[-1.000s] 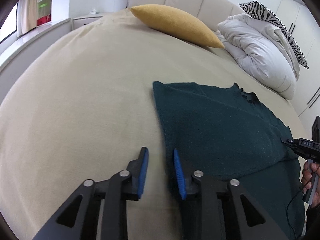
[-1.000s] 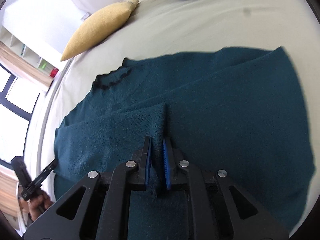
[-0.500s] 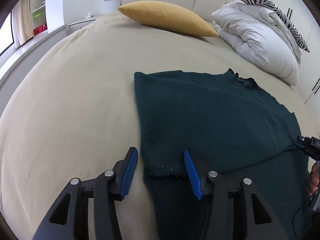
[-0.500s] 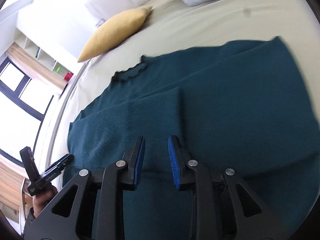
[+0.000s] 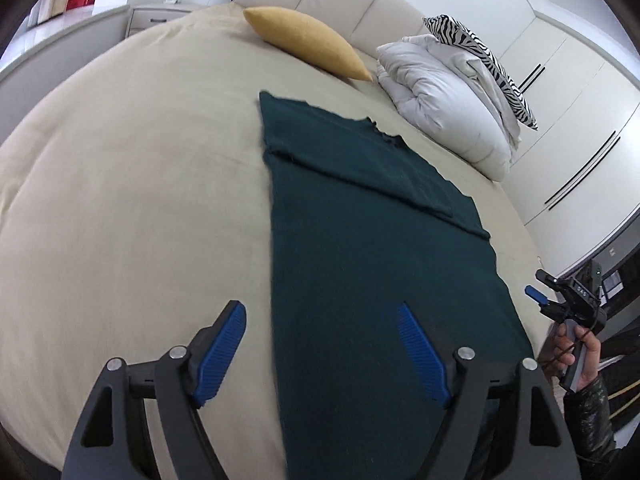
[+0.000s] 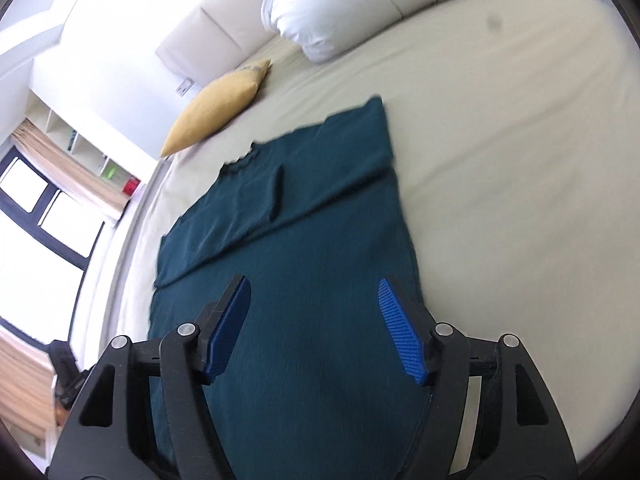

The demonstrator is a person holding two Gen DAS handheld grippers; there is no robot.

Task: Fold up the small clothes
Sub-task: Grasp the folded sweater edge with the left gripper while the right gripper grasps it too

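My left gripper (image 5: 320,354) and right gripper (image 6: 316,330) have just been opening, both empty; the teal sweater's (image 5: 360,248) loose sleeve fold could slip if I snag it regrasping.

**Two wrist cameras above one bed**

Each camera looks forward and downward along its own fingers, close above the bed (image 5: 120,200). Both views share the green sweater (image 5: 360,260) (seen from opposite sides) and the yellow pillow (image 6: 216,112).

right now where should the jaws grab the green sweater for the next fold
Probably the two near corners of the dark green sweater, at its hem, coming from the near bed edge: it lies flat, sleeves already folded across, so the hem can be lifted toward the collar.
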